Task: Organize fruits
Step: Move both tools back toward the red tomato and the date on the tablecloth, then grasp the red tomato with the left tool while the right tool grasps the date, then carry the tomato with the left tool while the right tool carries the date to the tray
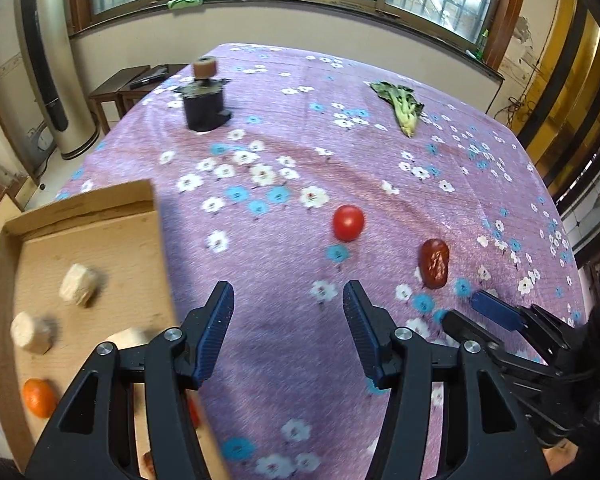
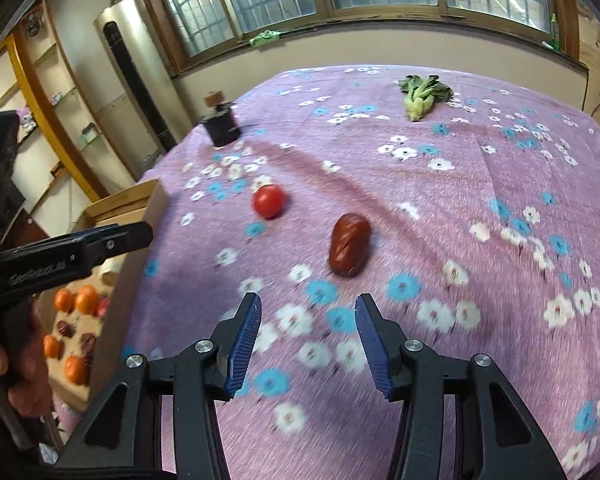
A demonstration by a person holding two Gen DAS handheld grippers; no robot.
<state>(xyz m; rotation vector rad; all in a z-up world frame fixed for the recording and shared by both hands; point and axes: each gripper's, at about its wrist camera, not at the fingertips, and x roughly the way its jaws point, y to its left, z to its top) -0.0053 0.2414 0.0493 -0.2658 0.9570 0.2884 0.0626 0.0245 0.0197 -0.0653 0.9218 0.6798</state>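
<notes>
One red date (image 2: 349,245) lies ahead of the right gripper (image 2: 308,314) (jaws apart, empty)

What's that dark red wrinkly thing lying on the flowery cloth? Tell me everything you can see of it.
It looks like a dried red date: an oblong fruit, dark brownish red, with glossy, wrinkled skin that catches the light. It lies on its side on the purple floral tablecloth, alone and untouched. A round red tomato sits apart from it, toward the cardboard box. The right gripper has open, empty jaws and points toward the date from short of it, not touching.
</notes>
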